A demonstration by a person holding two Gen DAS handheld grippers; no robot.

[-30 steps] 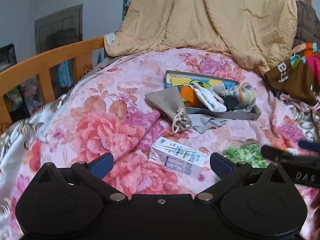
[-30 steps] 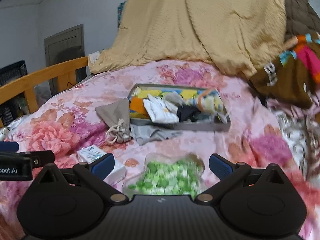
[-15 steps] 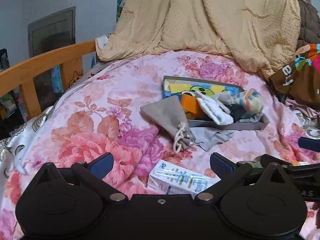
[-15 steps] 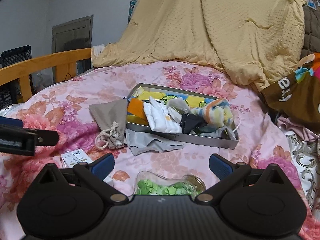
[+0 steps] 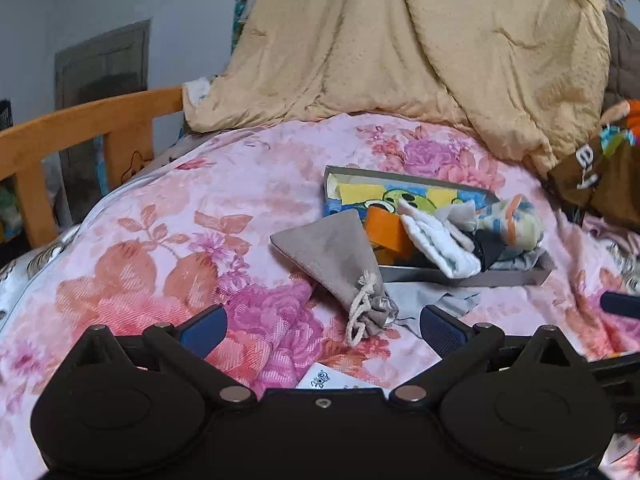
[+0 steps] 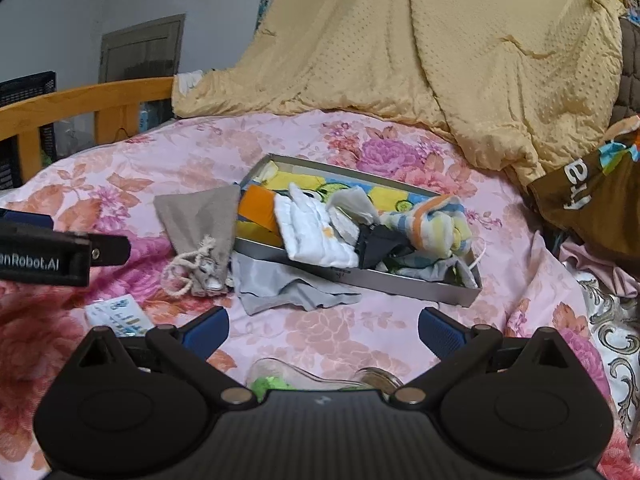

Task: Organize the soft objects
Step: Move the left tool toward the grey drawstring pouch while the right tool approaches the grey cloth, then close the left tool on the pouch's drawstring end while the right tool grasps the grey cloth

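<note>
Two grippers hover over a bed (image 5: 168, 208) spread with a floral quilt, a big yellow blanket (image 6: 460, 72) heaped at its far end. Mid-bed lies a shallow tray (image 6: 400, 280) holding a jumble of soft things: a white cloth (image 6: 316, 232), a striped sock (image 6: 436, 224), something dark between them, and an orange piece (image 6: 258, 208). A grey cloth (image 6: 288, 288) spills flat on the quilt, touching the tray's near wall. Just beside the tray's left end rests a grey drawstring pouch (image 5: 340, 256), its gathered neck and cord (image 5: 360, 312) toward the cameras.

The left gripper (image 5: 322, 326) points at the pouch, jaws wide and holding nothing; the right gripper (image 6: 322, 326) faces the grey cloth and tray, jaws likewise wide and holding nothing.

All of these should be light and limp, sagging and unfolding when lifted. The pouch is best pinched at its bunched neck, where the fabric is thickest; the loose cord may slip or snag. The grey cloth gives little to bite on unless an edge or fold is pinched, and the quilt beneath could get caught in the same pinch.

A small carton (image 6: 120, 316) and a clear jar (image 6: 320, 376) of green bits lie close in, both largely hidden behind the gripper bodies. How the tray's contents overlap, and whether anything lies under them, I cannot tell.
</note>
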